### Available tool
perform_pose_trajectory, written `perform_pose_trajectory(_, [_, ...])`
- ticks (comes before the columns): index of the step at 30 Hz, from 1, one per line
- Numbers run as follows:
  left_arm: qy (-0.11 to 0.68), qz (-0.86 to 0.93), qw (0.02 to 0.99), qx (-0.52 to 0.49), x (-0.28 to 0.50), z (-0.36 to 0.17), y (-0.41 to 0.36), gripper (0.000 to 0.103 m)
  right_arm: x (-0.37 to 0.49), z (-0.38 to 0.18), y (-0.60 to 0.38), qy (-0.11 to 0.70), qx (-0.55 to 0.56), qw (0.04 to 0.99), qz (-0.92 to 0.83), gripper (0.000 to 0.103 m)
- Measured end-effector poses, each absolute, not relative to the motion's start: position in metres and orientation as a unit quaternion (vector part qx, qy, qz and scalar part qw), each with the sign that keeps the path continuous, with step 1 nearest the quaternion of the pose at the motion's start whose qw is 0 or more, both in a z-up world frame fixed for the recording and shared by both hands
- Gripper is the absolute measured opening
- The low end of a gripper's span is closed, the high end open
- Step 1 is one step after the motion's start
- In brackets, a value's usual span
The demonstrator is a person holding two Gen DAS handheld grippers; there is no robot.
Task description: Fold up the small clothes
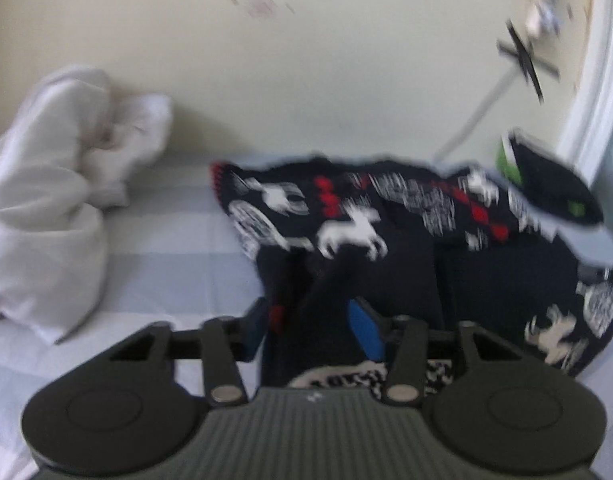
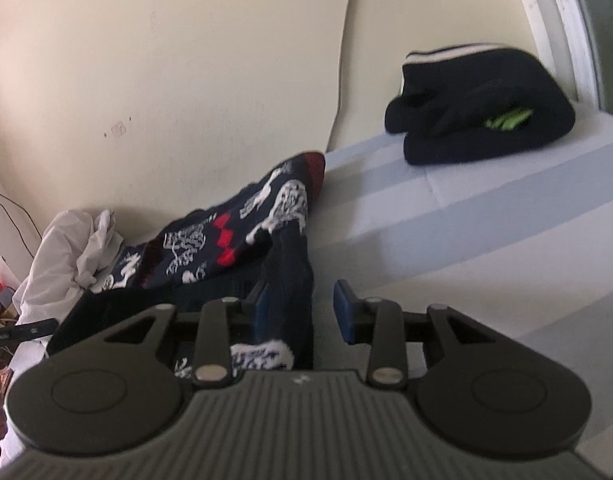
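A dark navy patterned garment [image 1: 346, 216] with white reindeer and red diamonds lies on the striped bed. It also shows in the right wrist view [image 2: 226, 236]. My left gripper [image 1: 312, 330] has its blue-padded jaws apart with the dark cloth running between them. My right gripper [image 2: 302, 312] also has its jaws apart; a dark fold of the garment hangs between them, against the left pad. The left wrist view is blurred.
A crumpled white cloth [image 1: 54, 200] lies at the left by the wall, also in the right wrist view [image 2: 66, 252]. A folded black garment with green marks [image 2: 478, 108] sits at the far right, also in the left wrist view [image 1: 554, 184]. The striped sheet [image 2: 466, 220] stretches to the right.
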State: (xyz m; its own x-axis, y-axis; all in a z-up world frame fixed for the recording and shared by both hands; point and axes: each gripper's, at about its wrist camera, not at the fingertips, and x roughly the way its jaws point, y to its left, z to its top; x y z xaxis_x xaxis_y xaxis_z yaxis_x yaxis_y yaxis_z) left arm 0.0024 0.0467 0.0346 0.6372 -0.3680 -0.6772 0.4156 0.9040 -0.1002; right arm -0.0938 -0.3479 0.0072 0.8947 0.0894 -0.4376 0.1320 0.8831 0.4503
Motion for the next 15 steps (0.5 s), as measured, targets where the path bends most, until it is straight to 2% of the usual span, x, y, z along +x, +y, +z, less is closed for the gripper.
perform_pose_trajectory(1, [0.369,-0.217,0.902,0.047,0.002,0.030,0.041,0.009,-0.093,0.006,-0.347,0.232,0.241,0.942,-0.010,0.039])
perform_pose_trajectory(3, [0.347,-0.204,0.914,0.052,-0.008,0.032,0.044,0.008,-0.090,0.004,-0.344,0.236,0.237,0.942,-0.008,0.039])
perform_pose_trajectory(6, [0.298,-0.157,0.941,-0.023,-0.022,0.046,0.080,0.008,-0.088,0.006,-0.338,0.239,0.211,0.948,-0.006,0.014])
perform_pose_trajectory(9, [0.330,-0.130,0.930,-0.094,-0.012,0.033,0.103,0.008,-0.087,0.005,-0.330,0.240,0.184,0.953,-0.023,0.013])
perform_pose_trajectory(10, [0.347,-0.115,0.926,-0.088,-0.008,0.024,0.100,0.009,-0.084,0.004,-0.328,0.246,0.178,0.952,-0.028,0.013])
perform_pose_trajectory(12, [0.364,-0.095,0.924,-0.069,-0.007,0.012,0.091,0.018,-0.082,0.005,-0.326,0.250,0.167,0.953,-0.030,0.014])
perform_pose_trajectory(14, [0.351,-0.086,0.930,-0.063,-0.014,0.014,0.088,0.026,-0.082,0.004,-0.326,0.252,0.167,0.953,-0.031,0.023])
perform_pose_trajectory(15, [0.341,-0.085,0.934,-0.067,-0.017,0.019,0.089,0.033,-0.084,0.004,-0.329,0.251,0.174,0.952,-0.031,0.024])
